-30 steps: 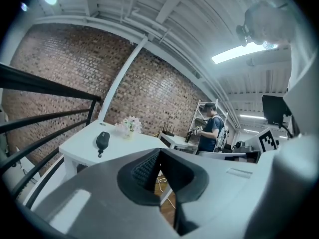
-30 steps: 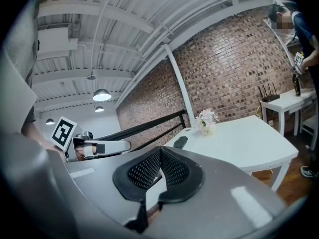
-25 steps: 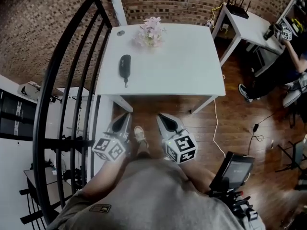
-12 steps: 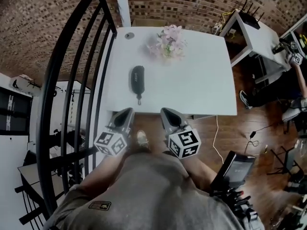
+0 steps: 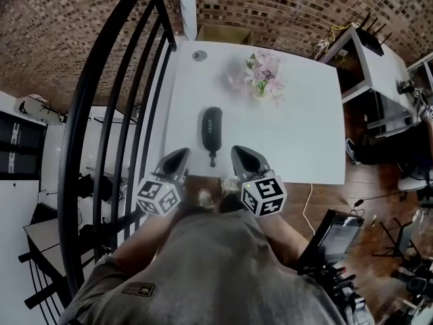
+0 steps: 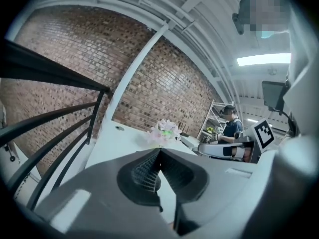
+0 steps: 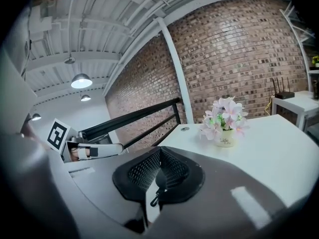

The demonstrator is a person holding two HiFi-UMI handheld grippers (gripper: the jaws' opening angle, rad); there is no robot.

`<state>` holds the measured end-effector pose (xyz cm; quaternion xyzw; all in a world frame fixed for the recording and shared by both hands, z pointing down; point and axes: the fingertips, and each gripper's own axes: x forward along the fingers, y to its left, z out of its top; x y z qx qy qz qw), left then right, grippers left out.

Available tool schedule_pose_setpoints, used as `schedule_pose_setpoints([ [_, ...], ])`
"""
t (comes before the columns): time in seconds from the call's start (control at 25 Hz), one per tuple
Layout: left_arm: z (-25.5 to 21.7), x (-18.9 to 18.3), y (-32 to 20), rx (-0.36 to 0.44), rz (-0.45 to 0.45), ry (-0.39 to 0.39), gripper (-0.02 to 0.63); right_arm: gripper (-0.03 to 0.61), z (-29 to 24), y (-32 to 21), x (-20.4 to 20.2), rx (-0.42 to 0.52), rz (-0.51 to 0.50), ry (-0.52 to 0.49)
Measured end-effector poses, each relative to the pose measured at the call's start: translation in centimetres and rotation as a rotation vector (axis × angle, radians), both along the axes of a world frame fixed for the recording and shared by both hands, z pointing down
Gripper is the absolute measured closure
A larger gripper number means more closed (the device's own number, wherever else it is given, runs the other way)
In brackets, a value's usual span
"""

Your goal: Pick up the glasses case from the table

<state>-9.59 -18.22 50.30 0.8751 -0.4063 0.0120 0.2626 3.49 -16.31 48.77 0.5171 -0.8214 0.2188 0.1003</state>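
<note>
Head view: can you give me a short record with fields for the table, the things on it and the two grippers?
table: white, beside a brick wall
glasses case: dark, lying flat near the near edge, untouched
flowers: pink, in a small pot, toward the far side
left gripper: shut, empty, short of the case
right gripper: shut, empty, short of the case
task state: case not yet picked up

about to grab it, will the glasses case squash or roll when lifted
The glasses case looks like a rounded dark shell, so probably stiff and light. It lies flat on the table, so it is unlikely to roll. Its pull tab may swing.
</note>
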Motion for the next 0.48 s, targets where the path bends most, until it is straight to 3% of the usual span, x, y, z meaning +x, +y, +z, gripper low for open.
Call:
schedule_pose_setpoints([
  [0.48, 2.5, 1.6, -5.6, -0.047, -0.012, -0.087, 0.612, 0.566, 3.3, -8.6, 0.9, -0.056, -0.098, 0.025],
])
